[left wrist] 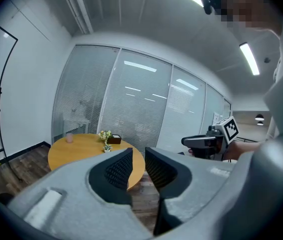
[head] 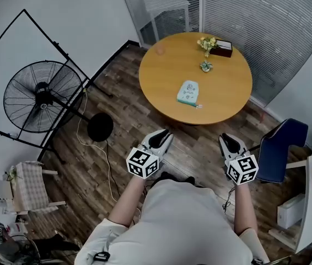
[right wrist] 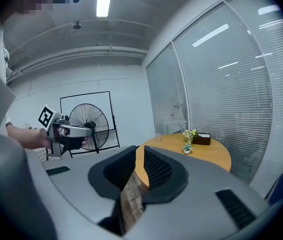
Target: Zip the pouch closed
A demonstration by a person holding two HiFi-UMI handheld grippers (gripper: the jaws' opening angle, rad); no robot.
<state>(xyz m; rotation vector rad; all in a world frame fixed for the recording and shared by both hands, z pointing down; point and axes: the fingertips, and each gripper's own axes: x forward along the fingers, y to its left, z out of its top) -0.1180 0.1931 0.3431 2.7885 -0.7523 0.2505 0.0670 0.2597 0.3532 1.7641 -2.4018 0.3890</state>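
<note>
A pale teal pouch (head: 188, 93) lies flat on the round wooden table (head: 161, 81), near its front edge. I stand well back from the table with both grippers held in the air before me. My left gripper (head: 166, 132) and right gripper (head: 225, 137) point toward the table and stay short of its edge. In the left gripper view the left gripper (left wrist: 138, 151) has its jaws nearly together with nothing between them. The right gripper (right wrist: 139, 149) looks the same in its own view. The pouch shows in neither gripper view.
On the table's far side stand a flower vase (head: 206, 43), a dark box (head: 222, 48), a small potted plant (head: 205, 66) and a pink cup (head: 160, 49). A floor fan (head: 43, 95) is at left, a blue chair (head: 280, 148) at right. Glass walls with blinds stand behind.
</note>
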